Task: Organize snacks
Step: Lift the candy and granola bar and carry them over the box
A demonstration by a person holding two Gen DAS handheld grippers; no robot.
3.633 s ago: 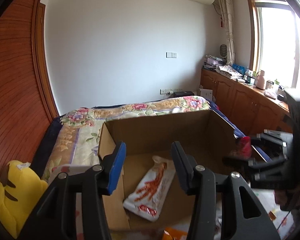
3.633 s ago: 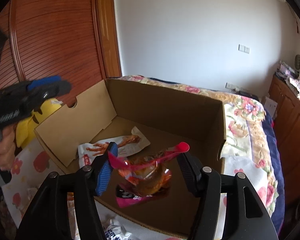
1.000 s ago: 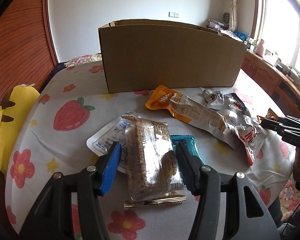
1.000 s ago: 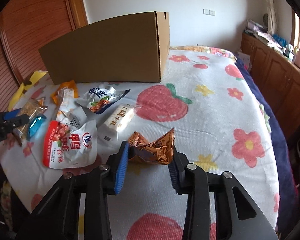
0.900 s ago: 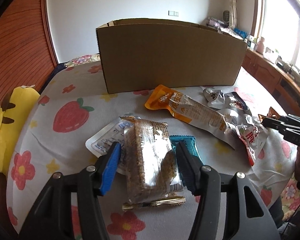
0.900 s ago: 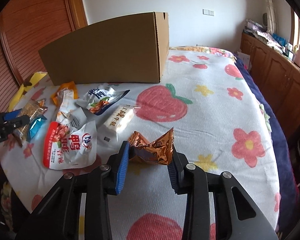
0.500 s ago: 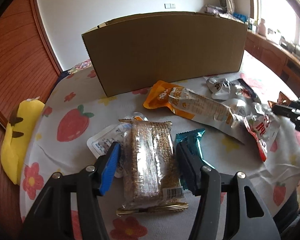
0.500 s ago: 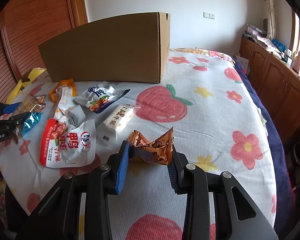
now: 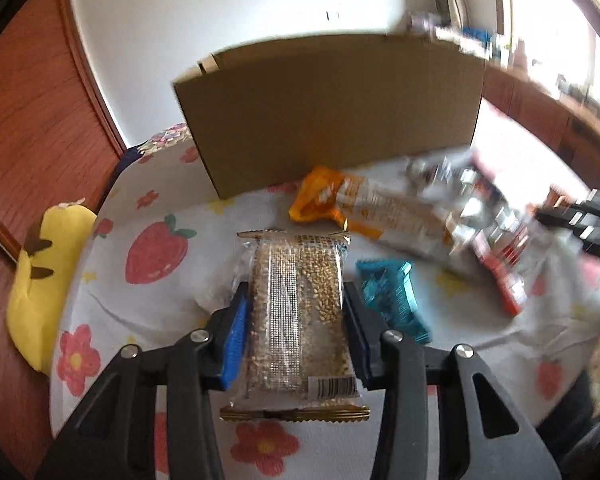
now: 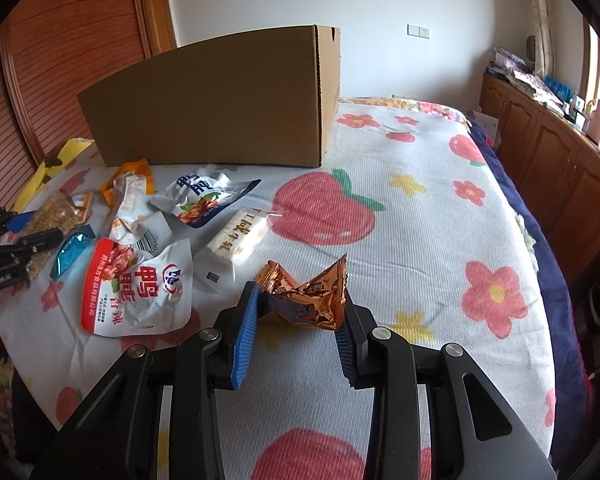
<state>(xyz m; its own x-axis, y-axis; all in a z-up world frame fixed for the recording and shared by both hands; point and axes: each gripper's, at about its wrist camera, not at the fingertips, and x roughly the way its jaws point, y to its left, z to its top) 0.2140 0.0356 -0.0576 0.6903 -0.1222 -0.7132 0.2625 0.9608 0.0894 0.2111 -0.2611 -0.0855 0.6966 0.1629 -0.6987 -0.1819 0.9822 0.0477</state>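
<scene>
Clear-wrapped sesame bar, long, grainy tan, barcode and gold crimp at its near end, sat lengthwise between the left gripper pads, jaws closing with both pads against its sides, near-left on the strawberry bedspread. Teal packet lay just right of it; orange-and-white packet farther off, near the box. Right gripper was clamped on a crumpled copper foil packet, part-open width, packet tilted. Left of it lay a white-and-red pouch with large red Chinese characters, a cream bar with brown Chinese print, and a white-and-blue torn pouch; small print too small to read. Cardboard box, plain brown, stood at the far left, near wall facing the snacks. Bedspread's right half was open up to its edge beside wooden cabinets. Yellow plush hung at the left edge against the wood panel wall.
</scene>
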